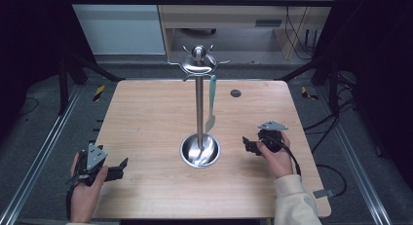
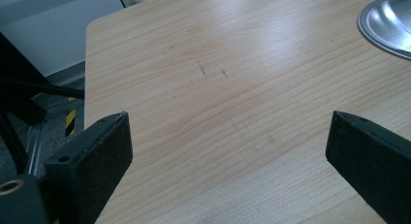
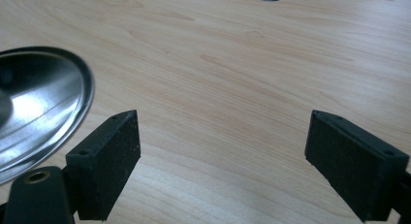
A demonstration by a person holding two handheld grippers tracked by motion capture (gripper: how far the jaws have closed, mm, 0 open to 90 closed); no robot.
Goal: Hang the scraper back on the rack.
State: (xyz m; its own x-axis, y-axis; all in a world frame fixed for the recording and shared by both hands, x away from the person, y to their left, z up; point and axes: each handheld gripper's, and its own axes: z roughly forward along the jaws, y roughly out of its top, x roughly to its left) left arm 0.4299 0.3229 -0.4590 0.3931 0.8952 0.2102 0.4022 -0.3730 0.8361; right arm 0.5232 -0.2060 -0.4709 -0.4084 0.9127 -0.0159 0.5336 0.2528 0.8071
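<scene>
A pale wood-grain table (image 1: pixel 146 118) bears a shiny silver stand (image 1: pixel 199 108) hung with a mint-green utensil (image 1: pixel 212 101).

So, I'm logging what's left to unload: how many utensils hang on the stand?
1: a teal-handled utensil hangs from a hook on the right side of the stand. The other visible hooks look bare; any behind could be hidden.

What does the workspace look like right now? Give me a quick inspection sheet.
Surface: wooden table, bare, with a small round hole.
Job's things: steel stand upright at centre; teal-handled utensil hanging from its top.
Clutter: nothing seen.
Grippers: left gripper and right gripper open, empty, flanking the stand's dish base.
Cables: right gripper's cable trails back along the hand.
Surroundings: dark frame, cabinet behind, floor rails.
</scene>
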